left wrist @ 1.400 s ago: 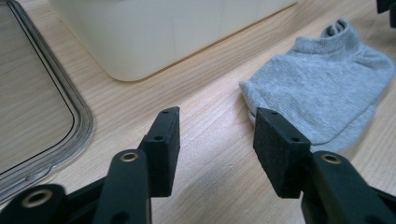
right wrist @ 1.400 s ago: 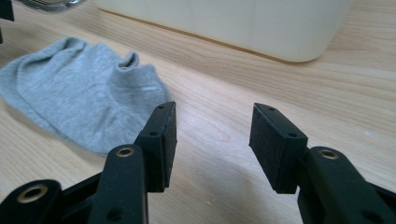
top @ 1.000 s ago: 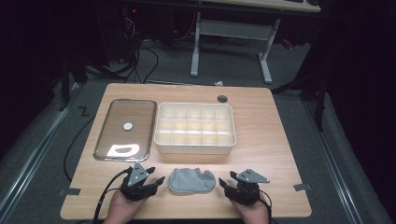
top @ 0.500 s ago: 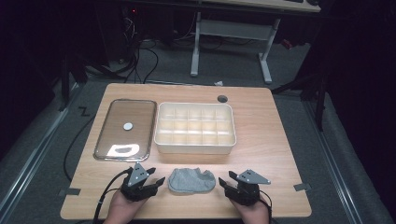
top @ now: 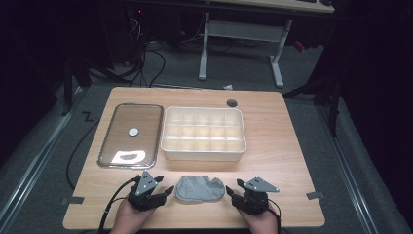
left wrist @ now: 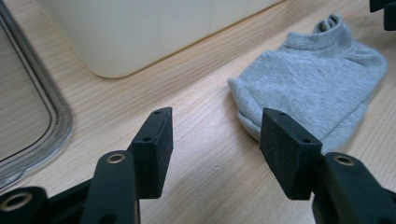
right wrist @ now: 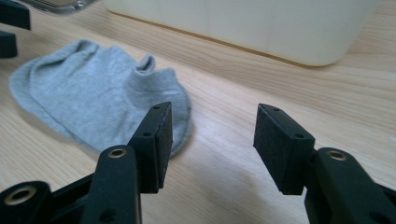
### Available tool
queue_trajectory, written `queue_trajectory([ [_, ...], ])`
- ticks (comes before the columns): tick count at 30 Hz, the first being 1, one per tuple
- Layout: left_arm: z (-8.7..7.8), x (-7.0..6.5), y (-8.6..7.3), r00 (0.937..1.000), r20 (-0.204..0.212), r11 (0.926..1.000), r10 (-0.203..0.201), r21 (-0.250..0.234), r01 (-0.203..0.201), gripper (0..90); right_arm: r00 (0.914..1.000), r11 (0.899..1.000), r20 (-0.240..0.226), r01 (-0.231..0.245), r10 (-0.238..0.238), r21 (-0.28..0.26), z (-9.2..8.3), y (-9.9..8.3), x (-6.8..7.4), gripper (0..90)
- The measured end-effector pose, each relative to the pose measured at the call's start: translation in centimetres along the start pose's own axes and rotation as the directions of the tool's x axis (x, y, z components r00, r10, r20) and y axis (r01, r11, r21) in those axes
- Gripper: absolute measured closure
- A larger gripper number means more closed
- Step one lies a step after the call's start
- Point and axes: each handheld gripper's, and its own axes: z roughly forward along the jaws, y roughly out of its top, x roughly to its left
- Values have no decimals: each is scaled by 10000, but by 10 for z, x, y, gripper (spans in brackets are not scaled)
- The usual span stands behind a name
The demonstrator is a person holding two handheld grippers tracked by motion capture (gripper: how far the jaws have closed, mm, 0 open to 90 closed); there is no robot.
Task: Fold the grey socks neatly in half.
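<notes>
In the high view, a grey sock (top: 199, 189) lies crosswise at lower centre of the surface (top: 282, 146), between the left claw (top: 163, 191) and right claw (top: 233, 192), about equally near. The left gripper view puts the sock upper right of wide jaws, its far end cut off. The right gripper view puts it upper left, jaws wide.

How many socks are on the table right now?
1. A single grey sock lies flat on the table's near edge, between the open left gripper and open right gripper. The compartments of the box look empty.
</notes>
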Motion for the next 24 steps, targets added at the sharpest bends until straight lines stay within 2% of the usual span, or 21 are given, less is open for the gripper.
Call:
queue_trajectory([
  [2, 2, -3, 1, 9999, 112, 10000, 57, 32, -57, 431, 9994, 9997, -239, -241, 241, 8, 1, 2, 2, 496],
  [6, 6, -8, 4, 9996, 275, 10000, 62, -20, -62, 432, 9968, 9991, -673, -414, 420, 96, 5, 5, 7, 529],
  [10, 11, -13, 6, 9987, 491, 9999, 135, -1, -135, 460, 9967, 9991, -715, -375, 390, 217, 10, 6, 13, 579],
  [14, 14, -18, 8, 9978, 566, 9994, 344, 71, -348, 539, 9971, 9981, -671, -335, 370, 519, 15, 6, 18, 611],
  [21, 20, -23, 7, 9966, 549, 9972, 614, 387, -636, 600, 9991, 9957, -387, -145, 181, 910, 23, 6, 20, 586],
  [24, 20, -24, 5, 9958, 304, 9936, 865, 696, -884, 603, 9991, 9939, -415, -55, 102, 1106, 29, 6, 21, 555],
])
